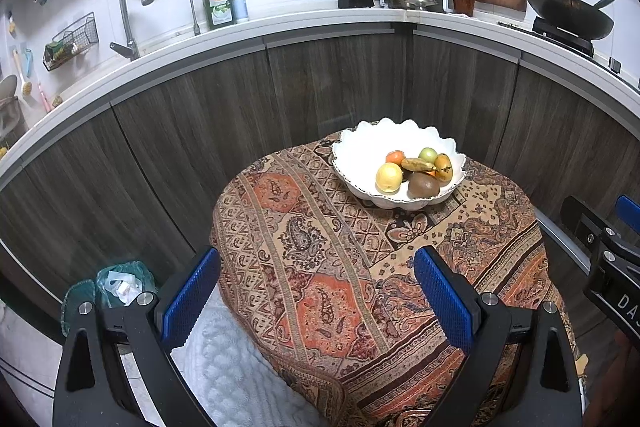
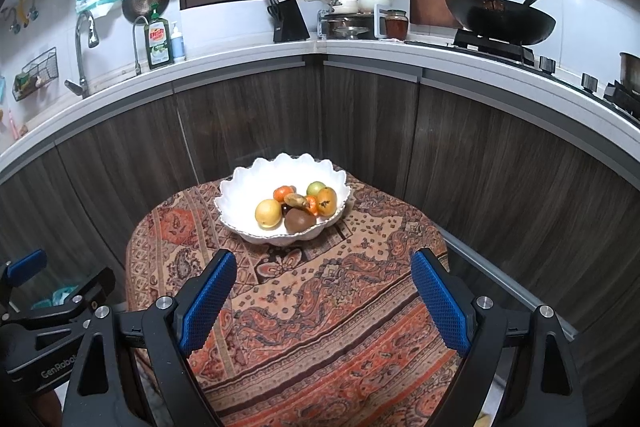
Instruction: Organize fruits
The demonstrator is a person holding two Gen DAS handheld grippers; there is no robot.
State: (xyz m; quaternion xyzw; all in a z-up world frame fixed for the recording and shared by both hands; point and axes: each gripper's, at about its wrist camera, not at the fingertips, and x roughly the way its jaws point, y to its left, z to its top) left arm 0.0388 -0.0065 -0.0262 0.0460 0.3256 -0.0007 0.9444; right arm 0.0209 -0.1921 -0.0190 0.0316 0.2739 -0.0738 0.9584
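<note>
A white scalloped bowl (image 1: 360, 147) sits at the far side of a small table covered in a patterned orange-brown cloth (image 1: 320, 287). It holds several fruits: a yellow one (image 1: 388, 177), a brown one (image 1: 423, 184), a spotted banana (image 1: 418, 165), an orange mango (image 1: 443, 166), a green one (image 1: 428, 154) and a tangerine (image 1: 395, 157). The bowl also shows in the right wrist view (image 2: 248, 183). My left gripper (image 1: 316, 297) is open and empty above the near table edge. My right gripper (image 2: 322, 297) is open and empty, short of the bowl.
Dark wood cabinets (image 1: 320, 87) under a white counter curve behind the table. A bin with a green bag (image 1: 116, 287) stands on the floor at the left. The right gripper shows at the right edge of the left wrist view (image 1: 612, 259).
</note>
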